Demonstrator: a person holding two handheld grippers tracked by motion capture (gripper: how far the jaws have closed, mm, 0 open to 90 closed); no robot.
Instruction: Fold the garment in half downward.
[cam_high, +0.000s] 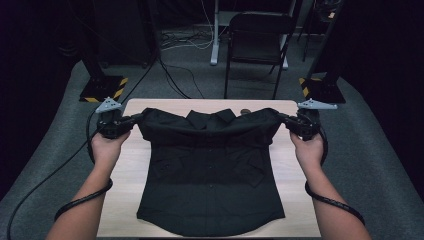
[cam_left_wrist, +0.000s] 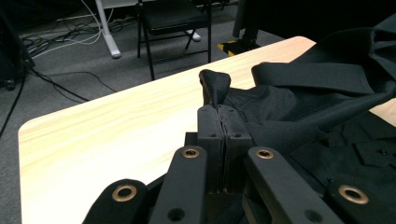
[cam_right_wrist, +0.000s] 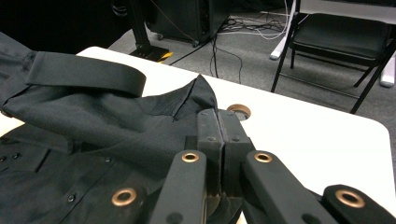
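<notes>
Black shirt (cam_high: 210, 170), held at both shoulders over the wooden table (cam_high: 125, 200).
We note the left gripper (cam_high: 134, 120) at 9 o'clock and the right gripper (cam_high: 285, 120) at 3 o'clock, each pinching shirt fabric, the hem lying at 6 o'clock.

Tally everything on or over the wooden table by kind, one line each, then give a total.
Black short-sleeved button-up shirt: 1
Handheld grippers, the left gripper and the right gripper, each shut on a shoulder of the shirt: 2
Small round brownish ring on the wooden table near the right gripper, too small to tell what it is: 1
Total: 4
</notes>
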